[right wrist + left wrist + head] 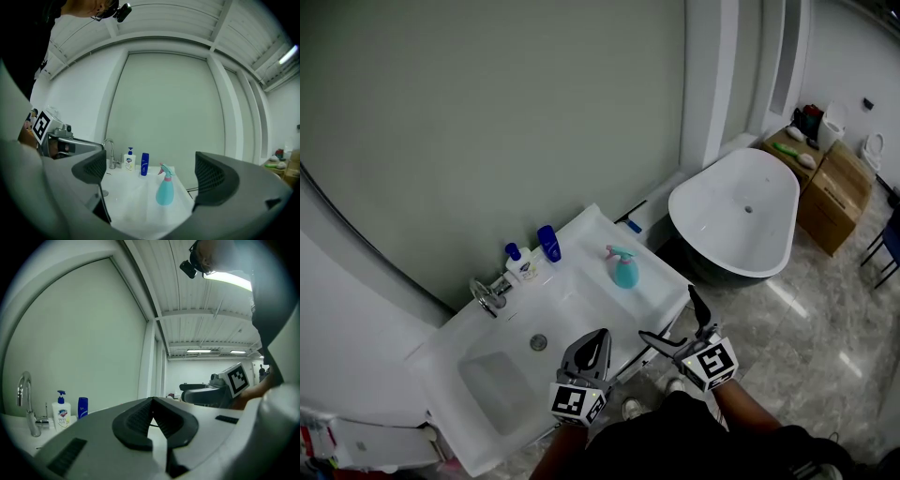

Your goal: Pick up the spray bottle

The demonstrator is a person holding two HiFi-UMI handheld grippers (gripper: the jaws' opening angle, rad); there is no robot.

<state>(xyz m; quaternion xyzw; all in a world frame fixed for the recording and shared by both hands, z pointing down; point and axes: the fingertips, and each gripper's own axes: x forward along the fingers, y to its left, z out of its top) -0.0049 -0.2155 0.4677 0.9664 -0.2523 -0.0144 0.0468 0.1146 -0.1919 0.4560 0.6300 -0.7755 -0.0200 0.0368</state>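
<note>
The spray bottle (624, 269) stands upright on the sink (574, 298) — right gripper (672, 319) short of the bottle, fingers spread; left gripper (600, 339) farther off, fingers pressed together.

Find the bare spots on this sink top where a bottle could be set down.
Bare: the white top between the spray bottle and the front edge, and the stretch between that bottle and the drain. Crowded: the back edge, where faucet, pump bottle and blue bottle stand close together.
</note>
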